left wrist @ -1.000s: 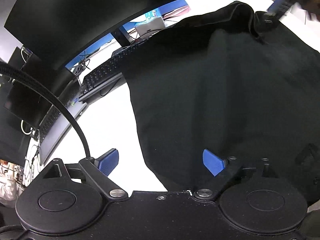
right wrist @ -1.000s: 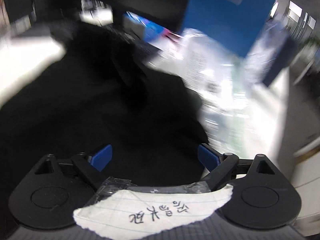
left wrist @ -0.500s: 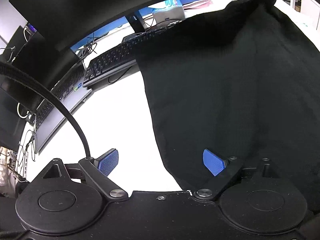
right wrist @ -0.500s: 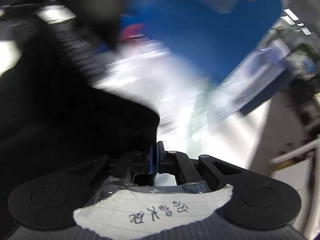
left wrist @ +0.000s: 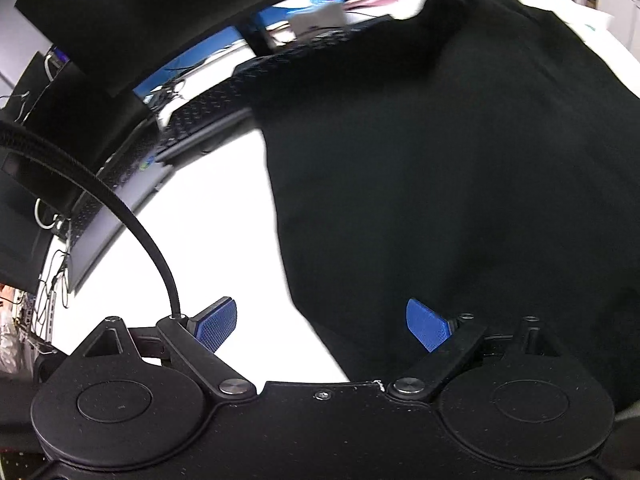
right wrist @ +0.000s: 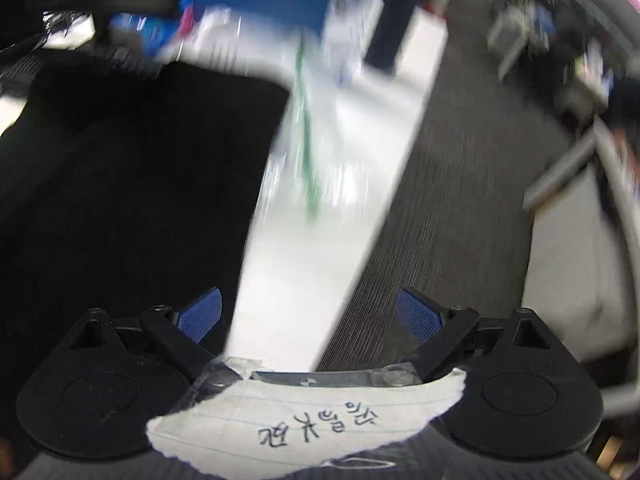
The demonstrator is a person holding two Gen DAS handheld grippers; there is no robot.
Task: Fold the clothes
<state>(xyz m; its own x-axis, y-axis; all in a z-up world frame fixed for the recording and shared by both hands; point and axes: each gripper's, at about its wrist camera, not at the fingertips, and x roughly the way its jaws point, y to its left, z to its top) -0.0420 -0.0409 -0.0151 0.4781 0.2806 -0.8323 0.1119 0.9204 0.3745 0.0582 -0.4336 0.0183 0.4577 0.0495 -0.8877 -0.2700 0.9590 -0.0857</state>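
Now the black garment (left wrist: 460,168) lies spread on the white table (left wrist: 208,240), its left edge running down between the blue pads of the left gripper (left wrist: 322,324), which gapes wide and grips nothing, one pad over bare table and one over cloth. Right gripper (right wrist: 308,314) has just been opening, jaws wide apart with nothing between them, hanging over the table's right edge (right wrist: 288,264) and the grey floor (right wrist: 452,184), the garment's edge just beside its left pad; background heavily blurred.
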